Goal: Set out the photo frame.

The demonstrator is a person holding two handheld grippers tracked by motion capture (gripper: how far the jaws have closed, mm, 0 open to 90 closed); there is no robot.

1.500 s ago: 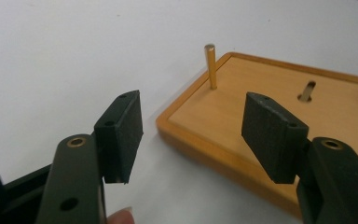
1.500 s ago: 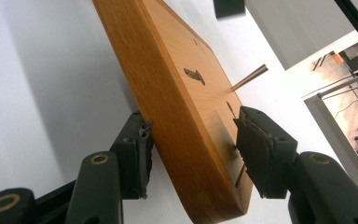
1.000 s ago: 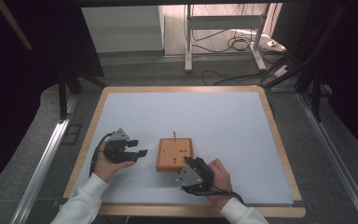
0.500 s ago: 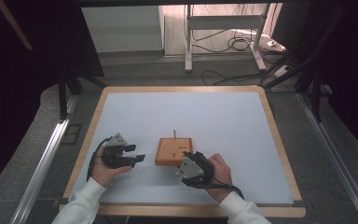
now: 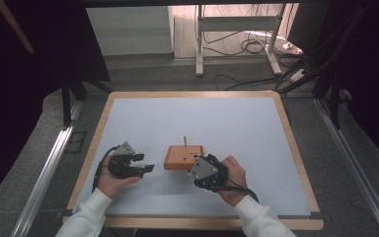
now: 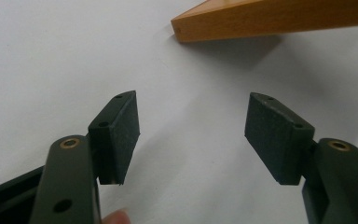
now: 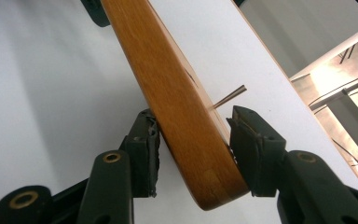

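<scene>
An orange-brown wooden block (image 5: 181, 157) lies near the front middle of the white table, with a thin stick (image 5: 184, 140) standing up from its far edge. My right gripper (image 5: 196, 162) is at the block's near right corner. In the right gripper view its jaws have just been closing, and both pads now press on the block (image 7: 163, 88), one on each broad face, beside the stick (image 7: 228, 96). My left gripper (image 5: 144, 163) rests left of the block and points at it. In its own view the left gripper (image 6: 193, 135) is open over bare table, short of the block's corner (image 6: 270, 18).
The white table top has a wooden rim (image 5: 192, 94). Beyond the far edge are a metal stand (image 5: 237, 34) and loose cables (image 5: 249, 47) on the floor. A metal rail (image 5: 44, 168) runs along the table's left side.
My right gripper has crept a little up the picture against the block's corner, and the block has shifted slightly with it. The left hand has hardly moved.
</scene>
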